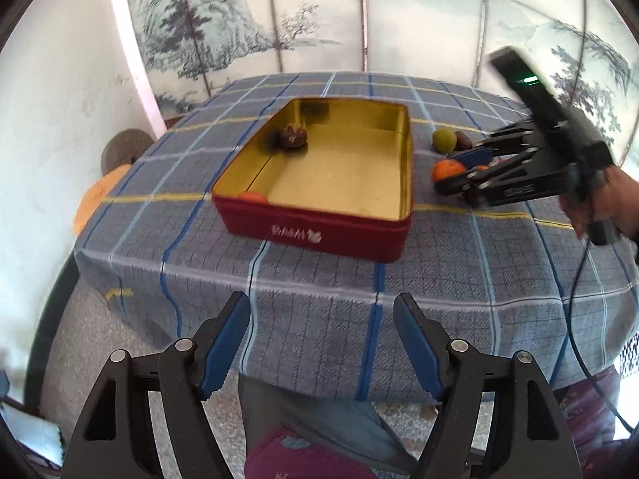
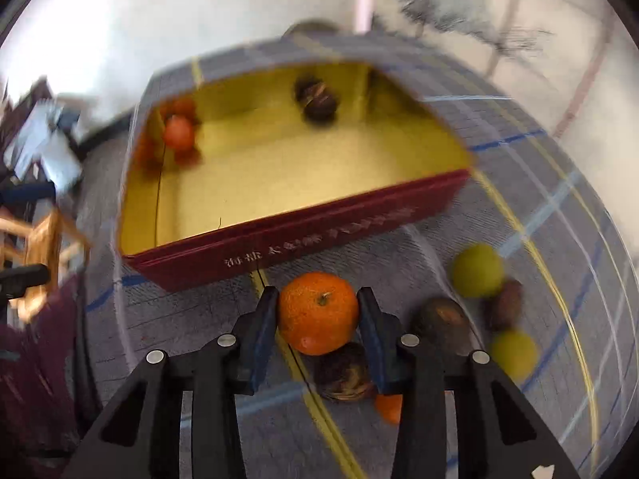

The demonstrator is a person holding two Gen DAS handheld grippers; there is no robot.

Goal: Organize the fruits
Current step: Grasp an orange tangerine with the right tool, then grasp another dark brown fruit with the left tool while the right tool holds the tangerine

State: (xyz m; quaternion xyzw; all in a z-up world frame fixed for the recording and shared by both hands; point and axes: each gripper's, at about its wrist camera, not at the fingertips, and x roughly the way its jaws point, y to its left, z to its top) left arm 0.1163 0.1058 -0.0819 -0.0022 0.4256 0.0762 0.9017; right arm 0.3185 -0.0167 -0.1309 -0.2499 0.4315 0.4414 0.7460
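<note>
Checked blue cloth covers the counter under both my claws. My right claw is clamped on an orange at its widest part, just short of the red tin ahead. It looks firm but bruisable and its peel a bit slick, so a mid-girth pinch seems right. My left claw hangs released, holding nothing. Outside the tin I count two green fruits, three brown ones, one more orange; inside, one orange, one brown.
</note>
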